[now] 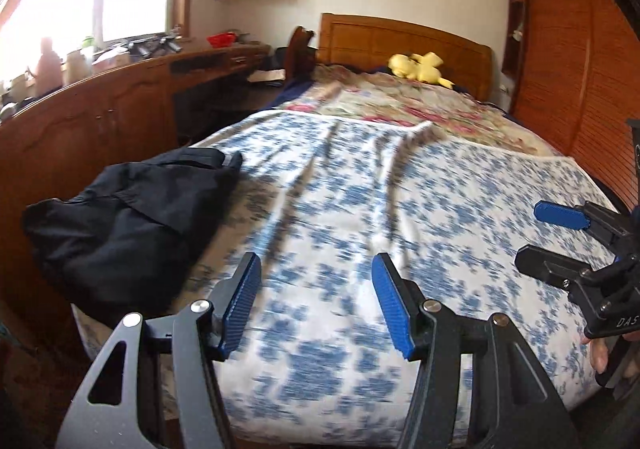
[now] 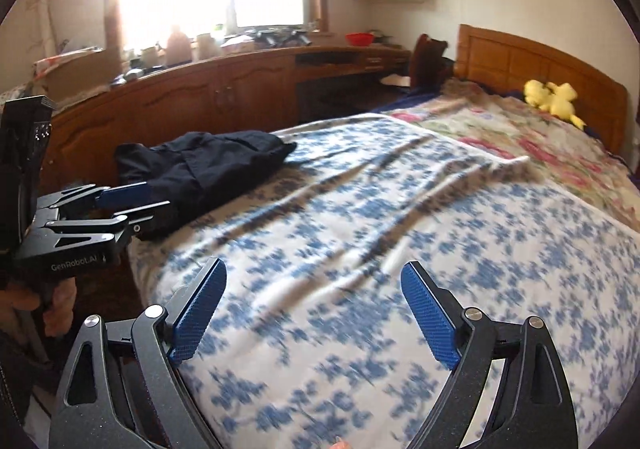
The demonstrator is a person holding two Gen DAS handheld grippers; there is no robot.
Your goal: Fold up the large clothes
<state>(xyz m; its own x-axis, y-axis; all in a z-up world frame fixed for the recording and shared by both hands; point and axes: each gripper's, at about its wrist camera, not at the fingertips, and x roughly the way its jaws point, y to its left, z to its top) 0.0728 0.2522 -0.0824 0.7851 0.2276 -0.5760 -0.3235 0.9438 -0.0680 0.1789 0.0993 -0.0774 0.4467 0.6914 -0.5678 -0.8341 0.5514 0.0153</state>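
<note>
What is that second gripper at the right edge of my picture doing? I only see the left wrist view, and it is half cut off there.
Observer: The right gripper has its jaws wide apart with nothing between them, above the blue-flowered sheet.
Operator: And who carries my own gripper?
Observer: A hand grips the handle under the left gripper.
Operator: Is there anything further left on the counter?
Observer: What looks like a cardboard box stands at that end of the counter.
</note>
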